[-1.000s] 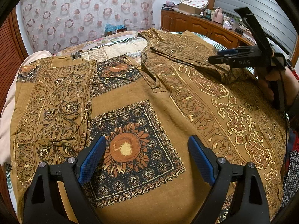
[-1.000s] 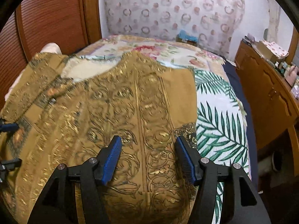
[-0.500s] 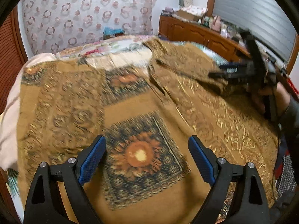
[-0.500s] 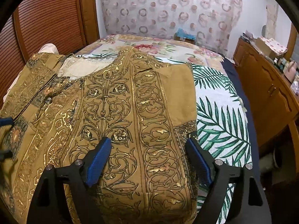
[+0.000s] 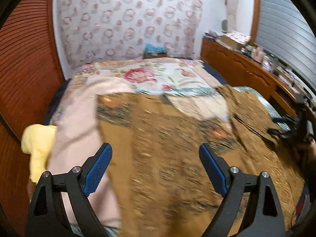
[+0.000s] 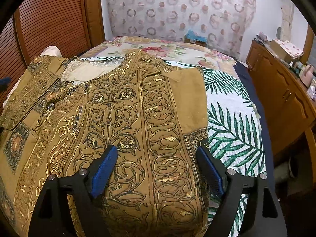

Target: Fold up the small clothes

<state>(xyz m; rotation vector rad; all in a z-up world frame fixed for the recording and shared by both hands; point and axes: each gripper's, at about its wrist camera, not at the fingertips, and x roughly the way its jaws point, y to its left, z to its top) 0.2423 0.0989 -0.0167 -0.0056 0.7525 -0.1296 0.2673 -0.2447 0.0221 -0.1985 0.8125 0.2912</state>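
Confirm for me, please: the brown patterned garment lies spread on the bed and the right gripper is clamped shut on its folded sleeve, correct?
Not quite. The right wrist view shows the right gripper open, its blue pads wide apart over the folded sleeve, gripping nothing. The brown patterned garment does lie spread on the bed.

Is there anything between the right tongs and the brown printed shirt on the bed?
Nothing visible. The right tongs stand open directly over the folded-in side of the brown shirt, with only bare fabric between the pads. The palm-leaf bedsheet lies off to the side.
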